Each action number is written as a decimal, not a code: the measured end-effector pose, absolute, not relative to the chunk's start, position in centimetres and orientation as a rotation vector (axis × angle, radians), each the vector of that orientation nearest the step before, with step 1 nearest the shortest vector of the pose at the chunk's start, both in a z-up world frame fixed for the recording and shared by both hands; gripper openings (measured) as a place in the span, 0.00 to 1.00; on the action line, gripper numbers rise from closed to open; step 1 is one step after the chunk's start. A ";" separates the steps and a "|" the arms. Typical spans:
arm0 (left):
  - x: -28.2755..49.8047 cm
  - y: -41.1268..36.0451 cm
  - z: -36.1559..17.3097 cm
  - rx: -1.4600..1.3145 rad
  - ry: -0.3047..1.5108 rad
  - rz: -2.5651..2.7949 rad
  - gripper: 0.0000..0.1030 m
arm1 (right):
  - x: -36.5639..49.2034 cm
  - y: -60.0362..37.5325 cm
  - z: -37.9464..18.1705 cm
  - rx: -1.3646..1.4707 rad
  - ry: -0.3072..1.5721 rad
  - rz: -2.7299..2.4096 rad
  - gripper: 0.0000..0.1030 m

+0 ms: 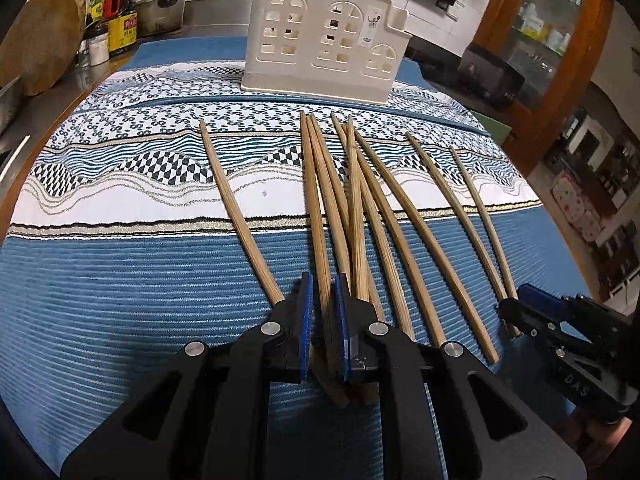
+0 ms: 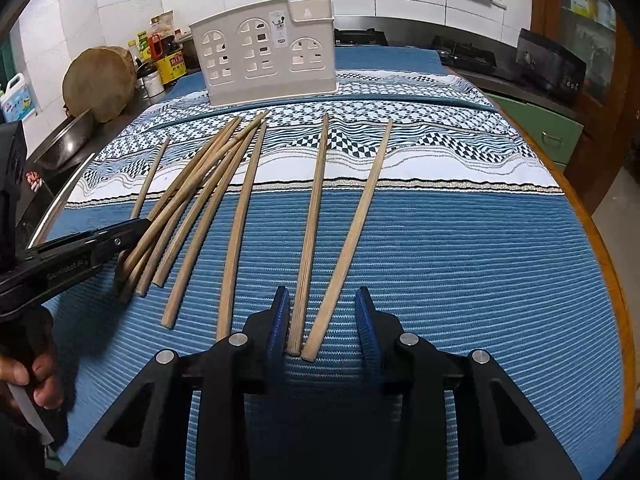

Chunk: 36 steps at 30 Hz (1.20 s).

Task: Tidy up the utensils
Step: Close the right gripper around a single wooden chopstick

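Several bamboo chopsticks point(image 1: 356, 200) lie fanned out on a blue patterned mat point(image 1: 140, 300). Behind them a cream utensil holder point(image 1: 320, 36) with window cut-outs stands upright. My left gripper point(image 1: 324, 284) straddles the near ends of the crossed middle chopsticks. Its pads stand close together, with a thin dark gap beside the left pad. From the right wrist view, the left gripper point(image 2: 130, 230) hovers over that bundle point(image 2: 192, 192). My right gripper point(image 2: 323, 312) is open around the near ends of two separate chopsticks point(image 2: 308, 280), its right pad well clear of them. The holder point(image 2: 264, 60) stands beyond.
A round wooden board point(image 2: 98, 80), sauce bottles point(image 2: 164, 52) and a metal bowl point(image 2: 60, 144) crowd the counter to the left. A stove point(image 2: 464, 54) and a wooden cabinet point(image 1: 552, 40) are at the right. The table's rim point(image 2: 612, 280) curves close on the right.
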<state>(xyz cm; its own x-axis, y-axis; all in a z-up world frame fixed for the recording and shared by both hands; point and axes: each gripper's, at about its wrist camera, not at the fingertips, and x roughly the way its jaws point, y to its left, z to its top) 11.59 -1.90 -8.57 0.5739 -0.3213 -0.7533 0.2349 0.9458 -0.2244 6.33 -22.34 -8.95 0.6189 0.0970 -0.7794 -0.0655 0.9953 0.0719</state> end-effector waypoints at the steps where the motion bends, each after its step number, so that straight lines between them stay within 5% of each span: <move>1: 11.6 -1.9 -8.6 -0.106 0.903 -0.323 0.12 | 6.3 -22.4 -9.0 0.037 0.897 0.093 0.34; 9: 11.7 -2.5 -8.5 -0.085 0.899 -0.276 0.08 | 5.9 -23.1 -9.0 0.039 0.884 0.074 0.18; 15: 11.8 -2.4 -8.5 -0.105 0.899 -0.269 0.09 | 5.7 -23.6 -8.7 0.111 0.880 0.118 0.33; 27: 11.9 -1.9 -8.6 -0.122 0.896 -0.299 0.09 | 6.8 -25.4 -8.5 0.168 0.873 0.066 0.18; 36: 12.7 -2.6 -8.5 -0.096 0.895 -0.269 0.10 | 7.5 -23.8 -9.0 0.060 0.885 0.032 0.20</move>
<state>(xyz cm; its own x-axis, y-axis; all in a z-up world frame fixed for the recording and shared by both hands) 12.69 -2.60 -8.51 0.5944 -0.2714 -0.7570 0.1914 0.9620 -0.1947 7.47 -23.84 -8.95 0.6326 0.0528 -0.7726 -0.0028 0.9978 0.0659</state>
